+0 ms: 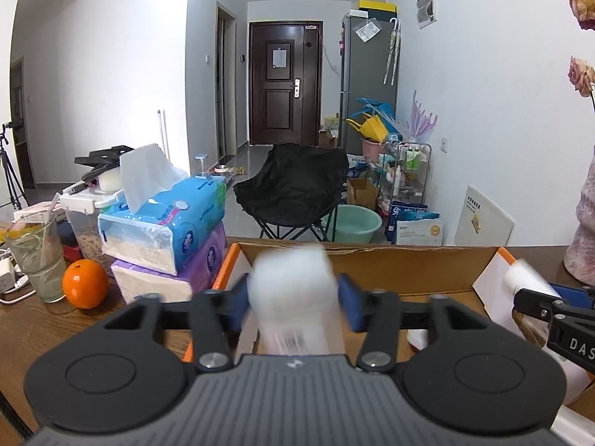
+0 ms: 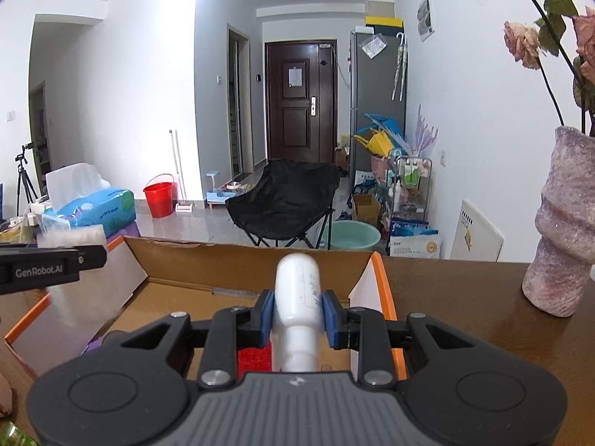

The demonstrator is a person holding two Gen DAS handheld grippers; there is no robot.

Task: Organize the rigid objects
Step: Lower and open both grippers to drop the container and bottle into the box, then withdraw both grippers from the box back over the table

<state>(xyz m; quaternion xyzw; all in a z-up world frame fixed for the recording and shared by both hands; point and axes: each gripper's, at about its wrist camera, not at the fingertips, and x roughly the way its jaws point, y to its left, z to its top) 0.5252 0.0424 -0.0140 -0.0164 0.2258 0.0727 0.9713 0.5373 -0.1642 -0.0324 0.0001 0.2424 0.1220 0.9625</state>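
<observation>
Seemingly I am dropping a blurred white jar [image 1: 293, 290] from my left gripper's [image 1: 293, 299] parted jaws into the box [image 1: 372, 256], while my right gripper [image 2: 297, 314] is clamping a white bottle [image 2: 297, 297] not yet placed.

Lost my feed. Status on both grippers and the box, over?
Left gripper open, blurred white item between pads. Right gripper shut on white bottle. Both over box. Nothing blocking.

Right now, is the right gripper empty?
No, the right gripper has its blue pads clamped on both sides of a white bottle above the open cardboard box.
</observation>
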